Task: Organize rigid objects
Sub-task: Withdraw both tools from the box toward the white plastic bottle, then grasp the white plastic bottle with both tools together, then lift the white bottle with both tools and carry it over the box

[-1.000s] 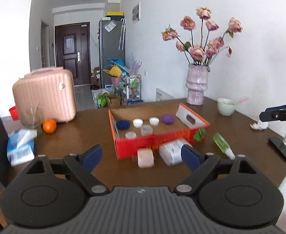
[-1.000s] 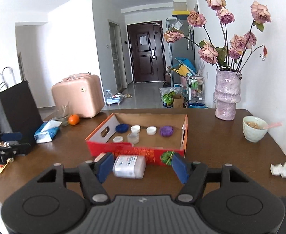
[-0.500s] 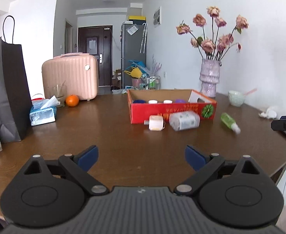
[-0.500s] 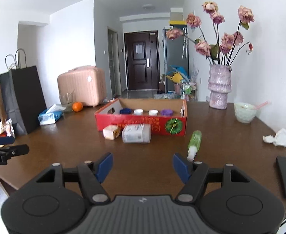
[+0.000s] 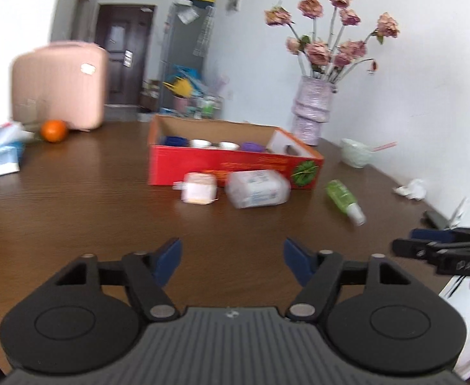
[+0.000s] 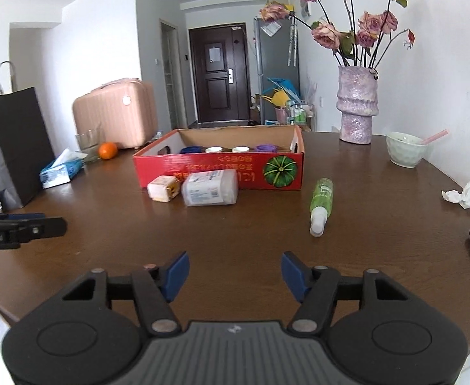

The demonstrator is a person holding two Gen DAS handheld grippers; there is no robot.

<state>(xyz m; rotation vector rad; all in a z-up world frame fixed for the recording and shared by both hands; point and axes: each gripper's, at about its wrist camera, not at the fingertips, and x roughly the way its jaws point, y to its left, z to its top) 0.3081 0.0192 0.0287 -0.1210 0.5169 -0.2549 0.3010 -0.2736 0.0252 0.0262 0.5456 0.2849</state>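
My left gripper hovers over the table's near edge, jaws just narrowed but still spread on nothing; my right gripper likewise. Bare wood lies ahead. Mid-table, left to right: a small white cube and a clear packet just beside the red box's near wall, then a green bottle lying apart toward the right edge.

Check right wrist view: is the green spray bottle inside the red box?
No, the green spray bottle lies on its side on the table, outside the red box and right of its front corner.
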